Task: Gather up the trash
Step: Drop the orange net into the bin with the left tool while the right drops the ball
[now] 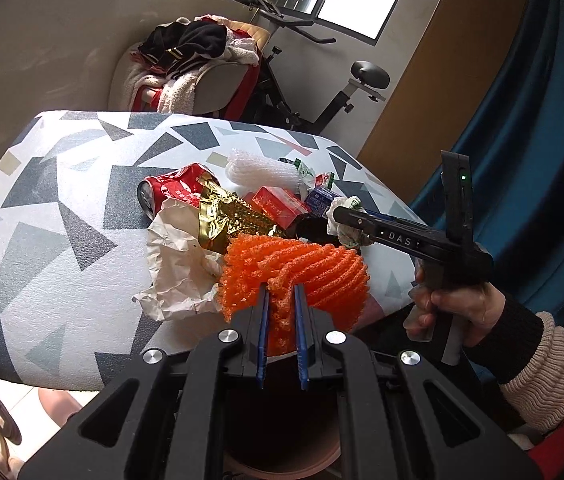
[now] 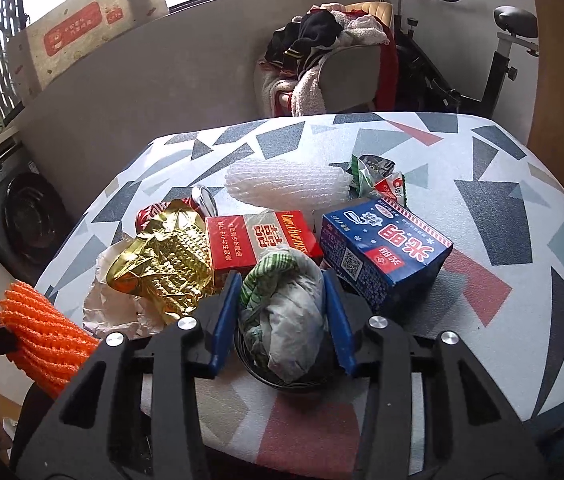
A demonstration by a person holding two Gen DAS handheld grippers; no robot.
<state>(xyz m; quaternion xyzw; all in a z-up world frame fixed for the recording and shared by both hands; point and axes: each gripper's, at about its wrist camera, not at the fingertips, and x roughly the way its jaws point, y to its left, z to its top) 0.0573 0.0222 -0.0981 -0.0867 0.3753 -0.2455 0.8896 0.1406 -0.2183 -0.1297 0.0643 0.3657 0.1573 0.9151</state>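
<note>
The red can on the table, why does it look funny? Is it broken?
The red can lies tipped on its side at the left of the trash pile, not standing, and its wall looks dented. Crumpled gold foil lies against it and hides part of it. Nothing seems spilled around it on the patterned table.

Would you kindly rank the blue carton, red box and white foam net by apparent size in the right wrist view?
1. blue carton, though nearest the camera
2. white foam net
3. red box, partly hidden, so unsure
</note>
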